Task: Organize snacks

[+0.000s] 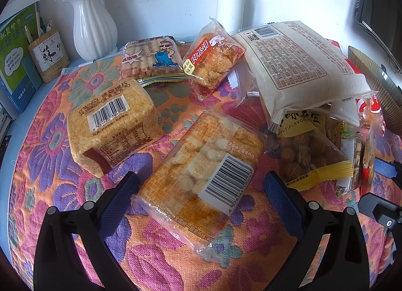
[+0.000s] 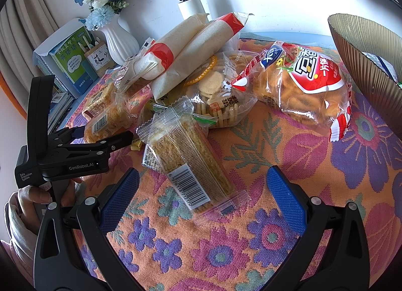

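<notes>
My left gripper (image 1: 201,198) is open, its blue pads on either side of an orange cake packet (image 1: 203,165) lying on the flowered cloth. A tan block-shaped snack (image 1: 113,125) sits to its left, a cartoon biscuit pack (image 1: 155,57) and a red pastry packet (image 1: 213,62) behind. My right gripper (image 2: 203,198) is open around the near end of a long clear cracker packet (image 2: 186,155) with a barcode. The left gripper (image 2: 83,145) also shows at the left of the right wrist view, held by a hand (image 2: 32,198). A red-and-clear crisps bag (image 2: 301,82) lies far right.
A pile of snack bags (image 2: 198,59) fills the middle, topped by pale red-banded packs (image 1: 301,64). A ribbed brown bowl (image 2: 371,64) stands at the right edge. A white vase (image 1: 93,29), a pen holder (image 1: 49,54) and books (image 1: 15,59) stand at the back left; a white post (image 1: 231,1) behind.
</notes>
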Demonstrator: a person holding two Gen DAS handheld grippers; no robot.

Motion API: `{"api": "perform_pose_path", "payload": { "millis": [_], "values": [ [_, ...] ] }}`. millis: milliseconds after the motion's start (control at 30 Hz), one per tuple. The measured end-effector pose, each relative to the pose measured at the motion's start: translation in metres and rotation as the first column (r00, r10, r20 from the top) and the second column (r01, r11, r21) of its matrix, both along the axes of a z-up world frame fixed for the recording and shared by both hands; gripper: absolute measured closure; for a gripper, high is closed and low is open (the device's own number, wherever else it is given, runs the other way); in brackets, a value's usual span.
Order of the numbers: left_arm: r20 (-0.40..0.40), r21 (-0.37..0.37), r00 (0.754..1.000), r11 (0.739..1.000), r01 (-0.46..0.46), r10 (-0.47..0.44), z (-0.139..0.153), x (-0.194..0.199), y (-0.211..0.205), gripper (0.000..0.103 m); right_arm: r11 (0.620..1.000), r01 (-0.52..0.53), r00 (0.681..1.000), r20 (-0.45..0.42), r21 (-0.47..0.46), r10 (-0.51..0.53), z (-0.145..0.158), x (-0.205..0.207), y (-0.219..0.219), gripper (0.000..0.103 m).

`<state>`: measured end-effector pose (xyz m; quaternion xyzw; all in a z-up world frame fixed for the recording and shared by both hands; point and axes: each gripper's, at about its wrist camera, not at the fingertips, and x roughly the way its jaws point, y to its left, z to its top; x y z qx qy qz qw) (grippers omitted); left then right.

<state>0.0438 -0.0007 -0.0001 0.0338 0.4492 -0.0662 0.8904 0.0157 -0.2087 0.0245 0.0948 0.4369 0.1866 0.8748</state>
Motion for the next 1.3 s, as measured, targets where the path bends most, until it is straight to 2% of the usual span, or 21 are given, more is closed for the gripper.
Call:
{"api": "perform_pose_path", "payload": {
  "millis": [1300],
  "values": [
    [0.002,-0.008,1.0,1.0,-0.002,0.002,0.0001,-0.0032,0.0,0.005,1.0,0.0,1.0,0.0,-0.001,0.0,0.0004,-0.0012,0.0004,0.003]
  ]
}}
